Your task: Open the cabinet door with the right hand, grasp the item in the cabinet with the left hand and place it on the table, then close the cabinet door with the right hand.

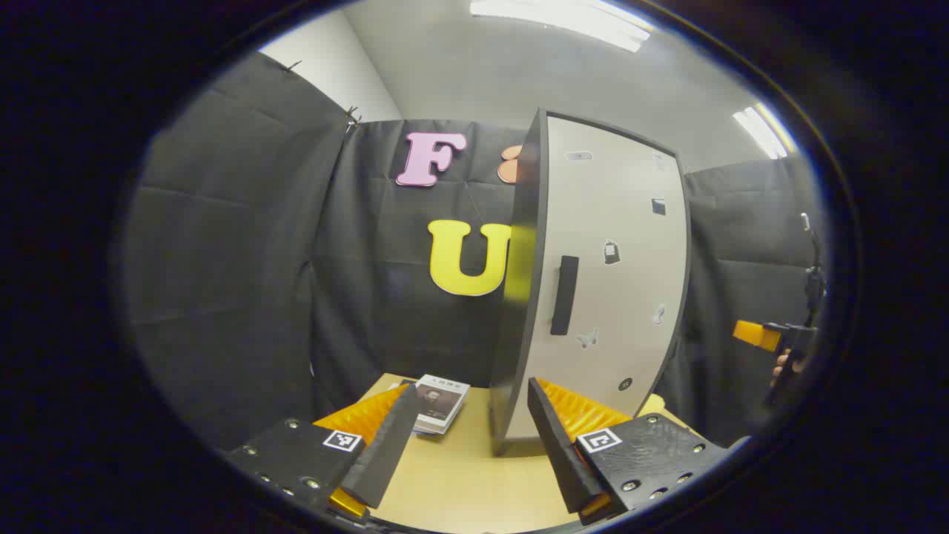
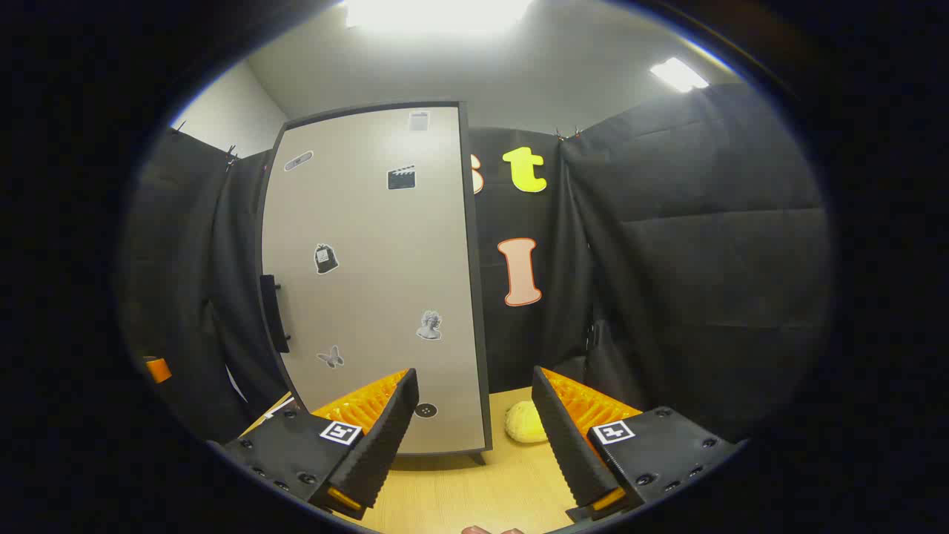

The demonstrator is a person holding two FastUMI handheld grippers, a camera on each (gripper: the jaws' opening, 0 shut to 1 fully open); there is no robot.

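grey cabinet door [image 2: 378, 282] is shut with its dark handle [image 2: 273, 311] on the left edge, so the task looks to be at step one, or possibly already finished. the item isn't identifiable; a yellow lump [image 2: 525, 423] and booklet [image 1: 439, 402] lie on the wooden table [image 2: 474, 489]. left gripper [image 1: 465, 437] and right gripper [image 2: 474, 430] both gape wide, holding nothing; next, right needs to reach that handle.
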